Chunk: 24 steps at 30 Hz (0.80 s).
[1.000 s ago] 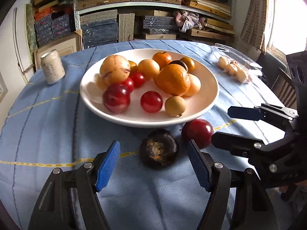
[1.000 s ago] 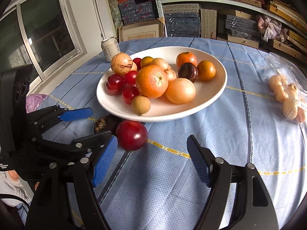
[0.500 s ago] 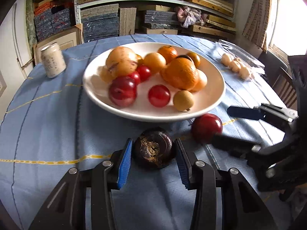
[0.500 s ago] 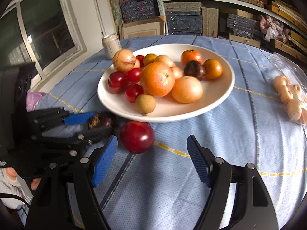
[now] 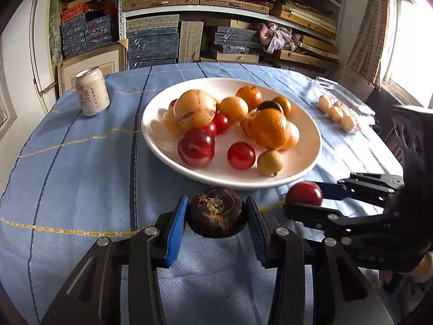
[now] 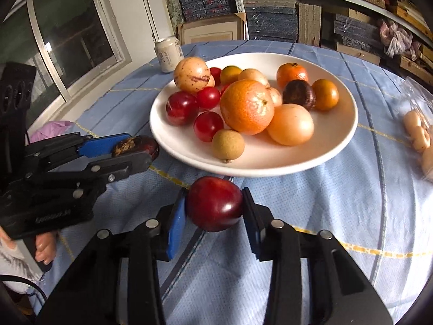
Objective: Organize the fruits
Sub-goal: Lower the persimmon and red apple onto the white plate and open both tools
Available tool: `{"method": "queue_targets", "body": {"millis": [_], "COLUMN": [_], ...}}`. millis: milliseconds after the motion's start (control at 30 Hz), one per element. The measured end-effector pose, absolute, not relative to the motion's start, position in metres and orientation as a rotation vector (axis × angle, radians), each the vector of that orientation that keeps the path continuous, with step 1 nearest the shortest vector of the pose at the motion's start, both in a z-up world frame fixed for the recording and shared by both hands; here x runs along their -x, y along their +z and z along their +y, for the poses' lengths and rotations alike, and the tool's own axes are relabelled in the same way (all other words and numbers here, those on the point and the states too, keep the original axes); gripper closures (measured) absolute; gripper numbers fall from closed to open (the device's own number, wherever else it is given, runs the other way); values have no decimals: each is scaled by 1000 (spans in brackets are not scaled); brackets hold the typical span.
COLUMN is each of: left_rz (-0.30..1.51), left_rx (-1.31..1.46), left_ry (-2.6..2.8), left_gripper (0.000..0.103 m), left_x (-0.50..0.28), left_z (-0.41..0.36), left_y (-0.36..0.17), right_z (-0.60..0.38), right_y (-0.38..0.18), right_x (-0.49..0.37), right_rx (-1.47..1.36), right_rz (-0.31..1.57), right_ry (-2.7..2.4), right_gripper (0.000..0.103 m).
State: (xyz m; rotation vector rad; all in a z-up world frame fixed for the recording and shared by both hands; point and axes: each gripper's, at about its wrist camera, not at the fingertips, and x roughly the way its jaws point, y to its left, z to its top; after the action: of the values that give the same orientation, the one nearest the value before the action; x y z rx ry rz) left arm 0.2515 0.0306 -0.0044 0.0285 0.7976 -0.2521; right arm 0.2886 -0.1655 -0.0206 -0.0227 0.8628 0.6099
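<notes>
A white plate (image 5: pixel 303 168) (image 6: pixel 338 146) on the blue tablecloth holds several oranges, red plums, pale round fruits and a dark fruit. My left gripper (image 5: pixel 216 216) is shut on a dark purple-brown fruit (image 5: pixel 215 215) just in front of the plate's near rim; it also shows in the right wrist view (image 6: pixel 135 146). My right gripper (image 6: pixel 213 207) is shut on a dark red plum (image 6: pixel 213 203) close to the plate's rim; the plum also shows in the left wrist view (image 5: pixel 304 193).
A white drink can (image 5: pixel 92 92) (image 6: pixel 169 52) stands at the table's far left. A clear plastic bag of small pale fruits (image 5: pixel 338 111) (image 6: pixel 419 138) lies to the right of the plate. Shelves of stacked boxes stand behind the table.
The left gripper closed on the dark fruit and has lifted it slightly. The right gripper moved up to the red plum and closed on it.
</notes>
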Motion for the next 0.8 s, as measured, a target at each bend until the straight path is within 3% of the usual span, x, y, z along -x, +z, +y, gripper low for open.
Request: {"method": "queue_targets", "body": {"millis": [200,367,733,800], "left_rz": [753,738,721,719], "left_rx": [-42,-28,-20,-25], "left_ry": [-257,-237,-201,-195], "left_gripper": [59,59,59,58], "left_x": [-271,-313,-361,-362], "left_z": [23,11,-3,-6], "left_y": [27,44,35,34], "right_z": [-195,-199,-176,-175], "right_y": [32,52,13,9], "right_x": [-290,-339,-406,-406], "right_rx": [-35,-53,-20,-24], "right_rz": [728,681,754,750], "right_ry": [565,460,429,436], "right_gripper": [64,64,62,44]}}
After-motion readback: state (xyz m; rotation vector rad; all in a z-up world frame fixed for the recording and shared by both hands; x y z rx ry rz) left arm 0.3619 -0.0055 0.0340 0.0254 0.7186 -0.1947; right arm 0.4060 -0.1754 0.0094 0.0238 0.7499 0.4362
